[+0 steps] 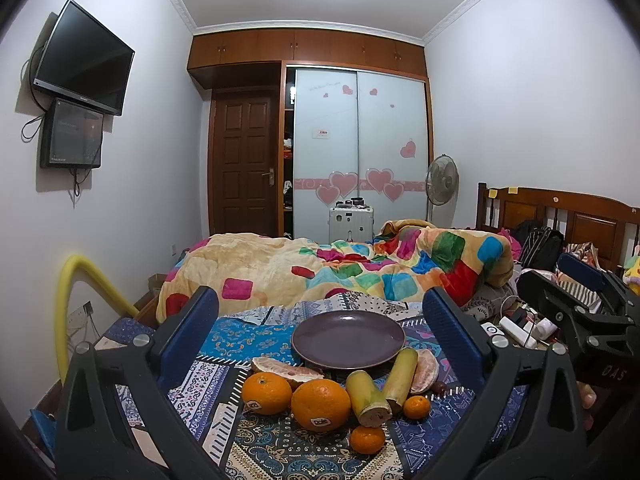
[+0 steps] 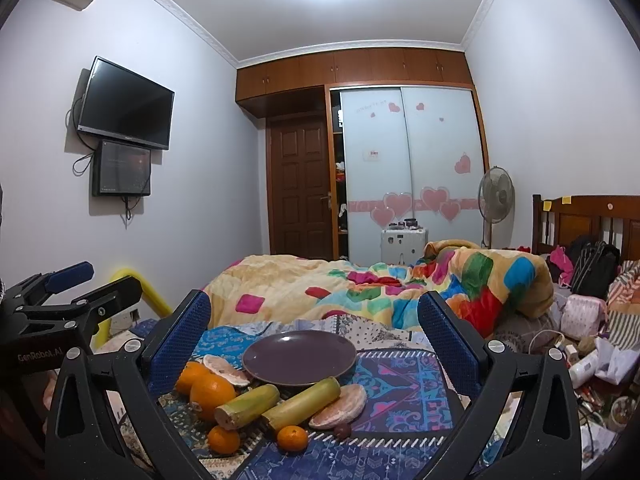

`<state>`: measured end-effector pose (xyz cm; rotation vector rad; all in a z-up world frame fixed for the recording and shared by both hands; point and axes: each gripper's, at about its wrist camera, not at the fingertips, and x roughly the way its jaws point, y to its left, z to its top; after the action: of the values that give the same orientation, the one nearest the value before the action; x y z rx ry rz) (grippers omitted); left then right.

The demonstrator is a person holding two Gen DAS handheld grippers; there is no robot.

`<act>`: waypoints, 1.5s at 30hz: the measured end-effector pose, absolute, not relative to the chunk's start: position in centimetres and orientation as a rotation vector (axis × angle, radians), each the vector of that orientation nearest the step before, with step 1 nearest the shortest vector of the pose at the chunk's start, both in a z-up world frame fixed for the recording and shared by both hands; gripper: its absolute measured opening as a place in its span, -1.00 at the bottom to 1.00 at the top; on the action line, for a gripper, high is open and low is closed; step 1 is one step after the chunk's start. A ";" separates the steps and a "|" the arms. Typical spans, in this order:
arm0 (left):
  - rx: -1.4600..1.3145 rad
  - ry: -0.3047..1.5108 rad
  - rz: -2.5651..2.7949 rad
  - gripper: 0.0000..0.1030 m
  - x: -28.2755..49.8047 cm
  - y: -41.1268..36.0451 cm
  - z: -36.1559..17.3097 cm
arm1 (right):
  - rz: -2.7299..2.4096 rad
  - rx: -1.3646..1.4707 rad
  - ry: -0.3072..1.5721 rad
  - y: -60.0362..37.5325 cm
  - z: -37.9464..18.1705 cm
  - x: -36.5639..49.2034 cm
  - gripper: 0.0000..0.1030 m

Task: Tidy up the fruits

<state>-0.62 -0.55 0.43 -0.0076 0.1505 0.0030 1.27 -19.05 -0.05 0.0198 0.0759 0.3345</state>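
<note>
In the left wrist view, the left tongs (image 1: 320, 344) are standing spread wide with nothing between the blue pads, framing the lower middle of the frame. A purple plate (image 1: 348, 338) is sitting bare at the centre on a patterned cloth (image 1: 240, 340). Just in front of it, two large oranges (image 1: 320, 404) are lying side by side, the nearer one showing a Dole sticker. Two sugarcane pieces (image 1: 368, 398) are leaning together right of them, one reaching up to the plate's rim. A pomelo segment (image 1: 286, 370) is lying left of the plate and another (image 1: 426, 370) right of the cane. Two small mandarins (image 1: 416, 407) are resting near the bottom, one lower and nearer. The right tongs (image 1: 576, 284) are showing at the right edge, spread apart and holding nothing. In the right wrist view, the right tongs (image 2: 314, 344) are likewise standing wide apart and holding nothing. The plate (image 2: 299, 357) is lying in the centre, with the oranges (image 2: 212, 394) lower left, the cane pieces (image 2: 302, 402) in front and a pomelo segment (image 2: 340, 406) to their right. A small dark fruit (image 2: 342, 431) is sitting just beside that segment. The left tongs (image 2: 96, 280) are appearing at the left edge, spread apart and holding nothing. A colourful quilt (image 2: 360, 288) is covering the bed behind.
</note>
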 end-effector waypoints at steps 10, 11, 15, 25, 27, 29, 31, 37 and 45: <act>-0.014 0.156 0.008 1.00 -0.4 -0.3 0.1 | 0.352 0.028 0.079 -19.0 -0.2 1.3 1.00; -0.014 0.155 0.008 1.00 -0.4 -0.3 0.1 | 0.353 0.027 0.078 -19.0 -0.2 1.2 1.00; -0.013 0.155 0.009 1.00 -0.4 -0.3 0.1 | 0.356 0.028 0.077 -19.0 -0.2 1.2 1.00; -0.015 0.153 0.014 1.00 -0.2 -0.2 -0.1 | 0.361 0.031 0.078 -19.0 -0.2 1.3 1.00; -0.015 0.153 0.014 1.00 -0.2 -0.2 -0.2 | 0.361 0.031 0.079 -19.0 -0.1 1.3 1.00; -0.015 0.153 0.015 1.00 -0.1 -0.2 -0.2 | 0.361 0.035 0.082 -19.0 -0.2 1.4 1.00; -0.015 0.153 0.014 1.00 -0.2 -0.1 -0.2 | 0.362 0.038 0.084 -18.9 -0.2 1.5 1.00; -0.016 0.152 0.014 1.00 -0.2 -0.1 -0.3 | 0.364 0.040 0.086 -18.9 -0.2 1.6 1.00; -0.015 0.152 0.015 1.00 -0.2 0.0 -0.2 | 0.365 0.041 0.086 -18.9 -0.2 1.6 1.00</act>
<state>-0.18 -0.01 -0.18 -0.0152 0.1521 0.0148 1.56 -18.87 -0.24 0.0414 0.0860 0.3648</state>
